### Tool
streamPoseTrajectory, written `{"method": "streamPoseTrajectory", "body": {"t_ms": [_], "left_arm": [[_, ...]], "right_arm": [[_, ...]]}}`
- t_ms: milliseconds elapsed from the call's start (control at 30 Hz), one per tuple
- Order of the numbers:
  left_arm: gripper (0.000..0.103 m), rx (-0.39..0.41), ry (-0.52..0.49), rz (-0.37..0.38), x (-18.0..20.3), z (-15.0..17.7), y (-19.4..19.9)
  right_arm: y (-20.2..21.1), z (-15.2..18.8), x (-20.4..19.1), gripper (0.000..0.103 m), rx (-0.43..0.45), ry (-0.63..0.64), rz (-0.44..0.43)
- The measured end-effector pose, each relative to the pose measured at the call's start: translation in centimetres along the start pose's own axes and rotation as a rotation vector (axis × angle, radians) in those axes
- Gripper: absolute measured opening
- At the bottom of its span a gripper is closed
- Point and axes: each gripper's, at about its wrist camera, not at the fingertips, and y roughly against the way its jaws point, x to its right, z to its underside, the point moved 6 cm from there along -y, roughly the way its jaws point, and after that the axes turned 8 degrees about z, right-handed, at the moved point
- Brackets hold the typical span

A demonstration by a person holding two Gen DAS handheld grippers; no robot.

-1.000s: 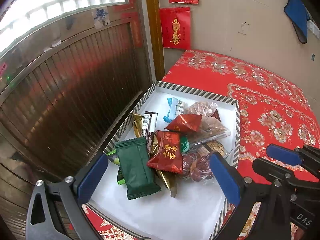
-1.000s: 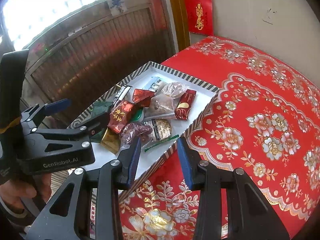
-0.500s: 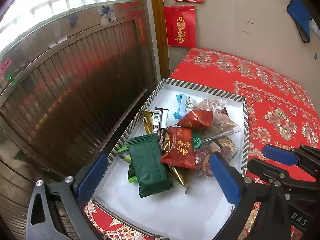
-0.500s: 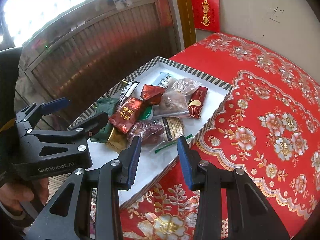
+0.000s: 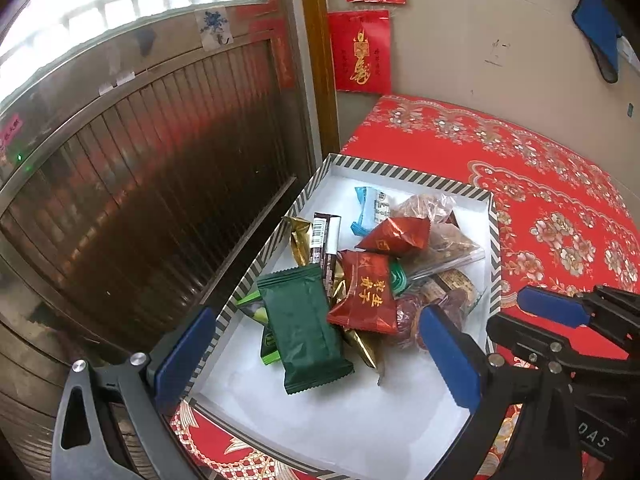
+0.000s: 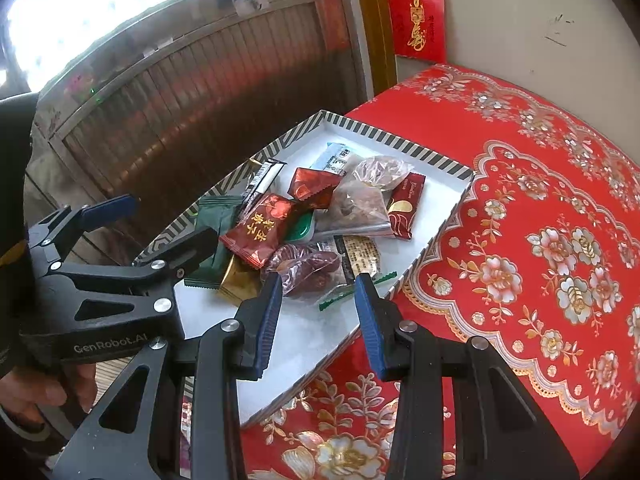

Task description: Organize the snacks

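Hovering above the near end of the shallow white tray with the black-and-white striped rim (image 5: pixel 404 172), your left tongs (image 5: pixel 316 354) are spread wide with nothing between the blue pads, and the dark green crinkle-edged snack packet (image 5: pixel 304 330) lies in the tray between them. Your right tongs (image 6: pixel 318 318) stand partly open and empty too, poised over the tray's near edge, just short of the clear bag of dark red dates (image 6: pixel 306 266). The snacks sit heaped in the tray's middle: a glossy red wrapper with gold characters (image 5: pixel 366 296) overlaps the green packet's far corner, a slim black bar with a barcode (image 5: pixel 324 238) lies toward the striped rim, a pale blue sachet (image 5: pixel 370 210) rests at the far end, and a narrow red stick pack with gold print (image 6: pixel 406 210) lies beside a clear bag of brown nuts (image 6: pixel 362 204). The tray rests on the red floral cloth covering the table (image 6: pixel 532 216), at the edge nearest the ribbed brown metal door (image 5: pixel 132 184)
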Motion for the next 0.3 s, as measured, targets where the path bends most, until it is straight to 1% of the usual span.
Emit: {"method": "streamPoseTrajectory", "body": {"t_ms": [167,300], "left_arm": [[0.103,0.031,-0.021,-0.023,-0.09,-0.01,0.48],[0.103,0.030,-0.025,-0.021,-0.01,-0.02,0.52]], "right_arm": [[-0.28,0.04,-0.15,0.037,-0.003,-0.005,-0.009],[-0.26,0.07,-0.21,0.037,0.003,-0.004,-0.006]]}}
